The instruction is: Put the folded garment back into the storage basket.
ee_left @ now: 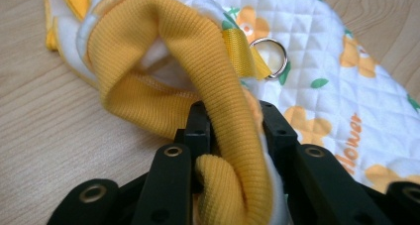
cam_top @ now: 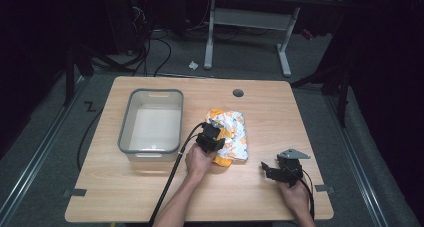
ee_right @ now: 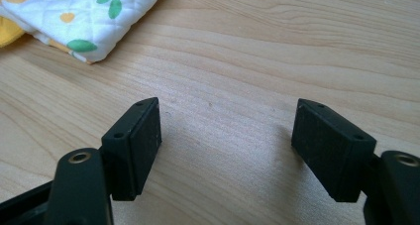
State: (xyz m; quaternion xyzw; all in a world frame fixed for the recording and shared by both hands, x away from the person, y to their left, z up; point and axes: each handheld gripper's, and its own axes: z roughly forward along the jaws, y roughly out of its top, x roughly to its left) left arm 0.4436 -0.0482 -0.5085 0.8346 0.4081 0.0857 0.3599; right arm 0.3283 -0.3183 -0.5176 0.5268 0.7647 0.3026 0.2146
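A small quilted white garment point(cam_top: 232, 134) with orange flowers and yellow ribbed trim lies folded at the middle of the wooden table point(cam_top: 150, 192). My left gripper point(cam_top: 211, 137) sits at its near left edge, shut on the yellow ribbed trim point(ee_left: 218, 86). A metal ring point(ee_left: 270, 56) on a yellow strap shows just beyond the jaws. My right gripper point(cam_top: 272, 171) rests near the front right of the table, open, nothing between its pads point(ee_right: 143, 140). A corner of the garment point(ee_right: 84, 17) lies ahead and to its left.
A grey-rimmed plastic tub point(cam_top: 150, 124) stands left of the garment, nothing visible inside. A round cable hole point(cam_top: 238, 93) is at the table's far edge. The left gripper's cable point(cam_top: 172, 177) trails to the front edge. Another desk's legs point(cam_top: 245, 32) stand behind.
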